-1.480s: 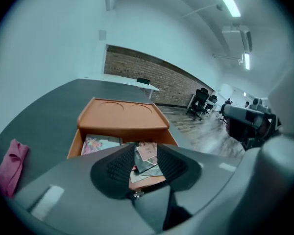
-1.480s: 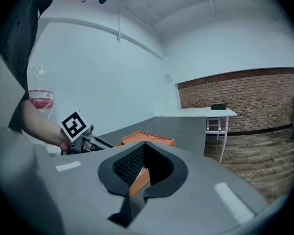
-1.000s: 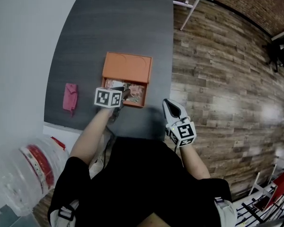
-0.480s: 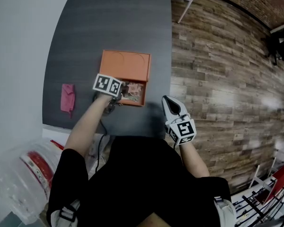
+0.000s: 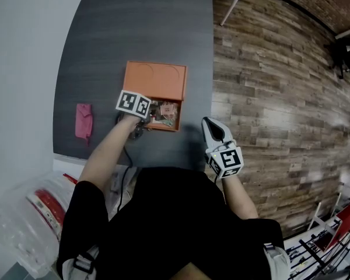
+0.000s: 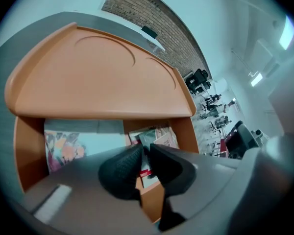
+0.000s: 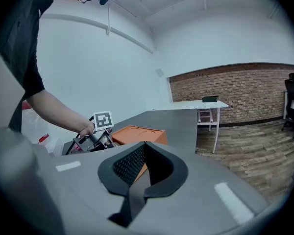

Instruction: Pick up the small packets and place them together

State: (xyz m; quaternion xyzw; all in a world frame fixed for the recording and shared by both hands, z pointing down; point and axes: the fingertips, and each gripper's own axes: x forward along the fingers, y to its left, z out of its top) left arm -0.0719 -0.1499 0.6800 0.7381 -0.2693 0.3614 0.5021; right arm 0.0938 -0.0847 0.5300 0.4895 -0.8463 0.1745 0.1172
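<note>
An orange box (image 5: 156,80) lies on the grey table (image 5: 140,28), its lid (image 6: 98,77) covering the far part and the near compartments showing. Small packets (image 5: 165,111) lie in the right compartment (image 6: 159,137). My left gripper (image 5: 151,114) dips into that compartment. Its jaws (image 6: 144,153) are closing to a narrow slit, with a packet's edge in the gap and the pads not pressing on it. My right gripper (image 5: 213,130) hovers shut and empty over the table's near right corner (image 7: 144,148), apart from the box (image 7: 137,132).
A larger flowery packet (image 6: 68,143) fills the box's left compartment. A pink cloth (image 5: 83,120) lies on the table left of the box. A plastic bag (image 5: 29,214) sits on the floor at lower left. Wood floor (image 5: 268,98) runs along the table's right edge.
My left gripper has moved from above the box's near edge down into the right compartment. The right gripper has barely shifted.
</note>
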